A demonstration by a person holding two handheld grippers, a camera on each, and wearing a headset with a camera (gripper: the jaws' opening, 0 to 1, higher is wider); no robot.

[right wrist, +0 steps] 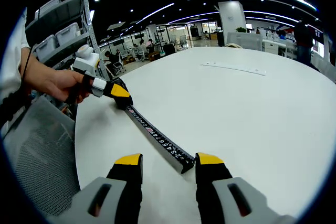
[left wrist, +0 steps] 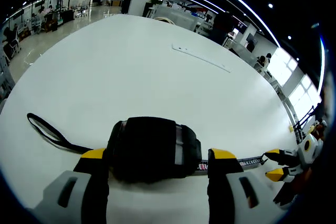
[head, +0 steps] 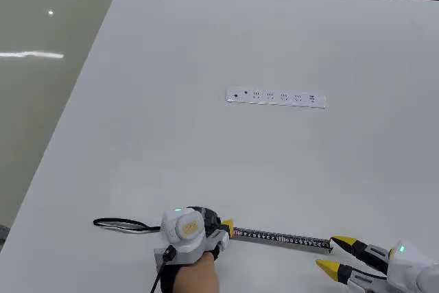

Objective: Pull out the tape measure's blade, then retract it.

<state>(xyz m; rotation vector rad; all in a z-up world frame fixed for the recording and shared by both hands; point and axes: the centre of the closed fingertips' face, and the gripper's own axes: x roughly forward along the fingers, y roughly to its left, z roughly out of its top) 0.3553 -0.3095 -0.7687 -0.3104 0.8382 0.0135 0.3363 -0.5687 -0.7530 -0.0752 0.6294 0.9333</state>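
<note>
The black tape measure case (left wrist: 152, 148) sits between my left gripper's (left wrist: 157, 156) jaws, which are shut on its sides. Its black wrist strap (left wrist: 50, 132) trails off on the white table. In the head view the left gripper (head: 218, 230) is near the table's front edge, and the blade (head: 281, 239) runs right from it, lying flat. The blade's tip (right wrist: 184, 162) rests between the yellow fingertips of my right gripper (right wrist: 169, 161), close to the right one. That gripper (head: 336, 253) stands open. A hand holds the left gripper (right wrist: 113, 90) at the blade's far end.
A white power strip (head: 274, 97) lies flat mid-table, well beyond the blade. The table's left edge (head: 75, 94) drops to a pale floor. Shelving with bins (right wrist: 58, 30) and a grey mesh chair (right wrist: 37, 150) stand on the person's side.
</note>
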